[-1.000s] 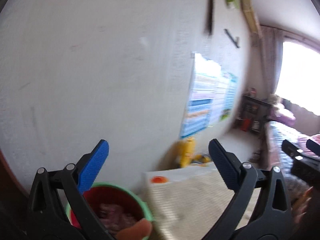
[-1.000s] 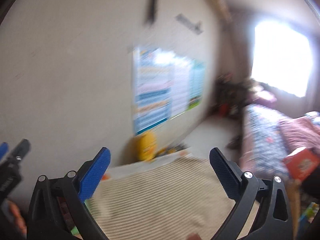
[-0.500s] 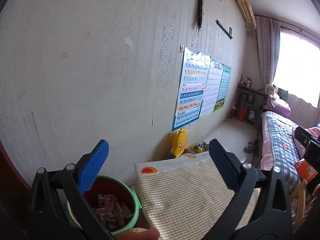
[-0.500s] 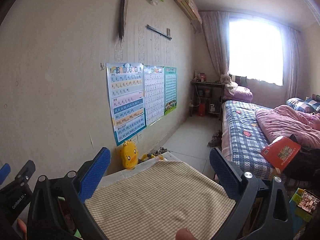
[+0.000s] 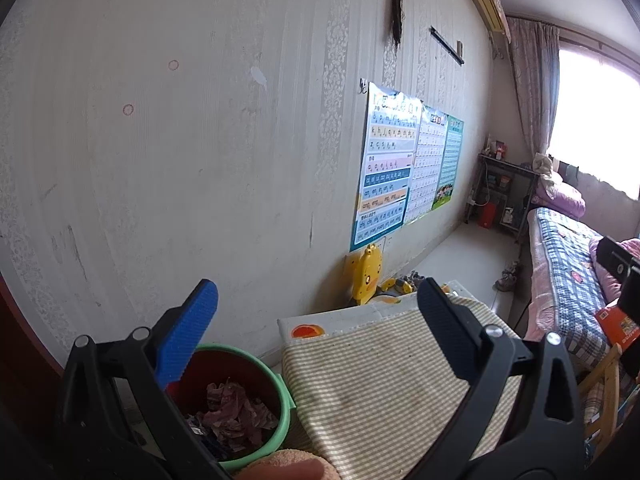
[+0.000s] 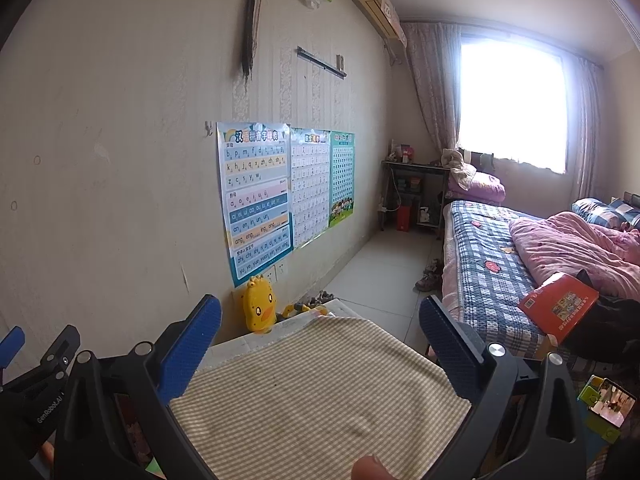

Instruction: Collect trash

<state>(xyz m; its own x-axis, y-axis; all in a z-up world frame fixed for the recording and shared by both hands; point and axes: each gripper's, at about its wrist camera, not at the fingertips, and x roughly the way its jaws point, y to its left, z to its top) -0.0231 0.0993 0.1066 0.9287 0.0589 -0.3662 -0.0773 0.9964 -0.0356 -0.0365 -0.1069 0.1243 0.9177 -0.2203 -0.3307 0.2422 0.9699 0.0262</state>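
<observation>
Both grippers up, empty; bin w/ paper scraps below L.
L gripper [image 5: 316,312] & R gripper [image 6: 320,324] spread wide, nothing between fingers. Crumpled paper [image 5: 236,412] sits in green bin [image 5: 280,396] beside checked cloth [image 6: 320,392]. Prob. light, soft, crushable: pinch a raised fold, gentle squeeze. No loose trash visible on cloth.

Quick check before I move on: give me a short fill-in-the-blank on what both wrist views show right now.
1. The green bin holds crumpled ____.
2. Both the left gripper and the right gripper are ____ and hold nothing.
3. The toy against the wall is shaped like a yellow ____.
4. The orange box lies on the ____.

Missing words: paper; open; duck; bed
</observation>
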